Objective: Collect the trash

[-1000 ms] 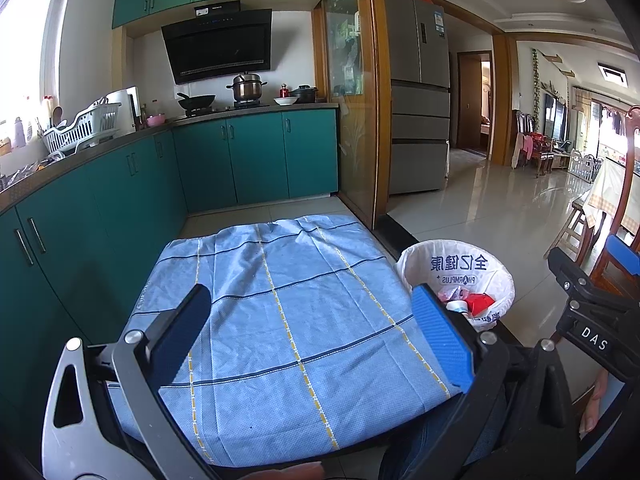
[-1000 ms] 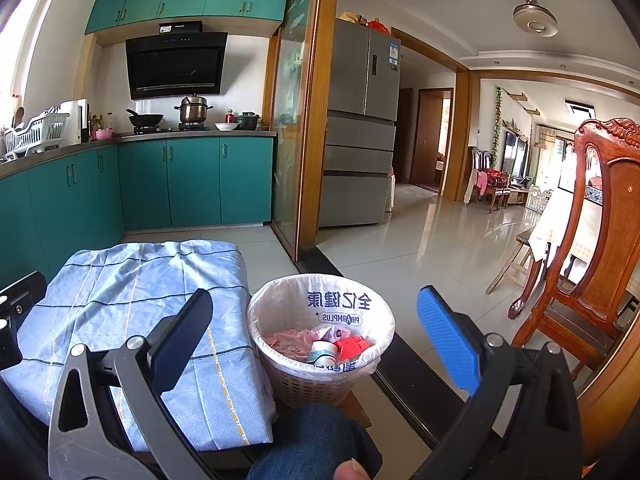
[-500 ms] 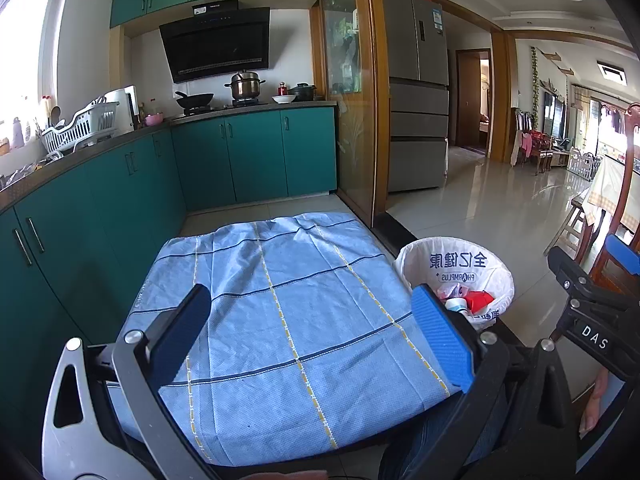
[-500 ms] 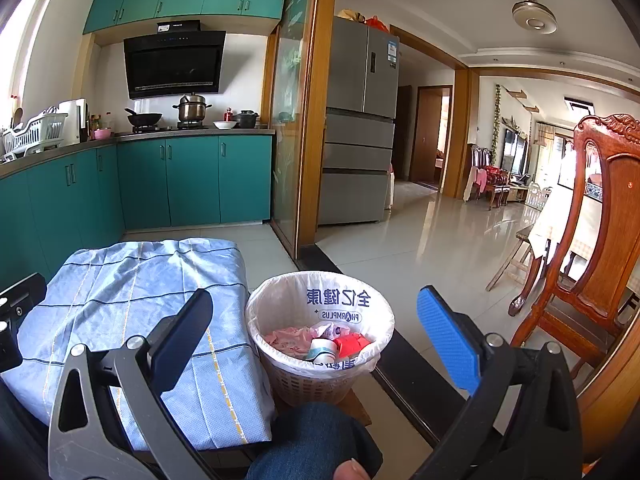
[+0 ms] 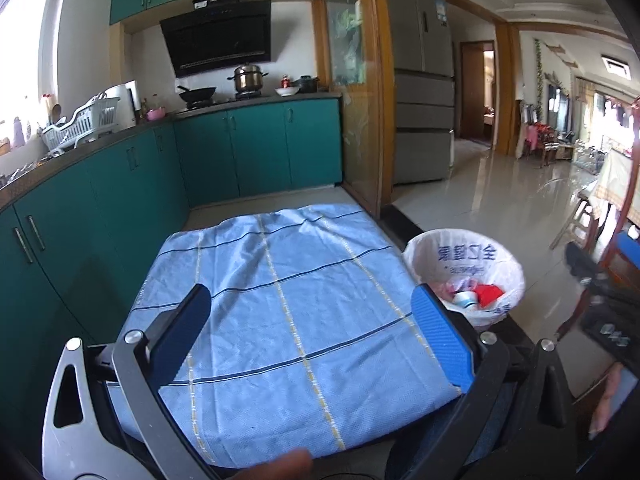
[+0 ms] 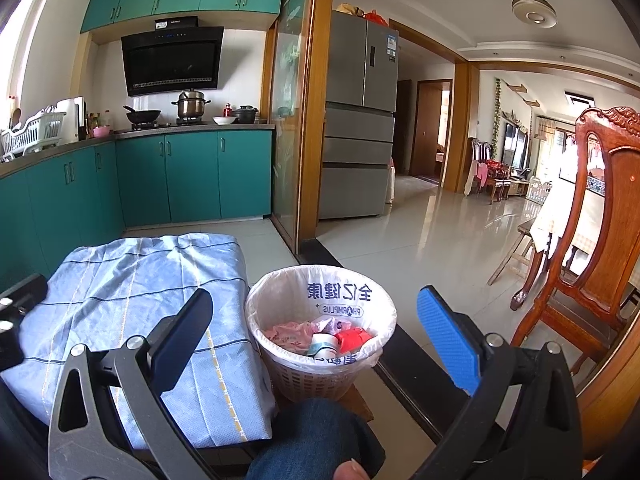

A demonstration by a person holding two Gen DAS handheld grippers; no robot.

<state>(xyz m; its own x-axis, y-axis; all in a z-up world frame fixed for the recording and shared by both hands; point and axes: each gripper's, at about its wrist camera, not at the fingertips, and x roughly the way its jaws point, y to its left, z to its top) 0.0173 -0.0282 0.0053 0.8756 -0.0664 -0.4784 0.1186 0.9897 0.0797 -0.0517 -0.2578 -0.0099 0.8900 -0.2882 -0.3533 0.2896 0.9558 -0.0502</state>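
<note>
A white basket bin lined with a printed white bag [image 6: 320, 312] stands on the floor right of a low table under a blue checked cloth [image 5: 288, 300]. In the bin lie pink wrappers, a red scrap [image 6: 354, 336] and a small can [image 6: 322, 346]. The same bin [image 5: 464, 264] shows at the right of the left wrist view. My left gripper [image 5: 308, 320] hangs open over the bare cloth, holding nothing. My right gripper [image 6: 316, 324] is open just in front of and above the bin, with nothing in it.
Teal kitchen cabinets [image 5: 120, 184] run along the left and back. A glass partition with a wooden frame [image 6: 304, 120] and a grey fridge [image 6: 360, 120] stand behind the bin. A carved wooden chair [image 6: 592, 240] is at the right. A person's knee [image 6: 312, 436] shows below.
Both views have shifted only slightly; the bin and cloth sit a touch lower and closer. Both grippers stay open and empty.
</note>
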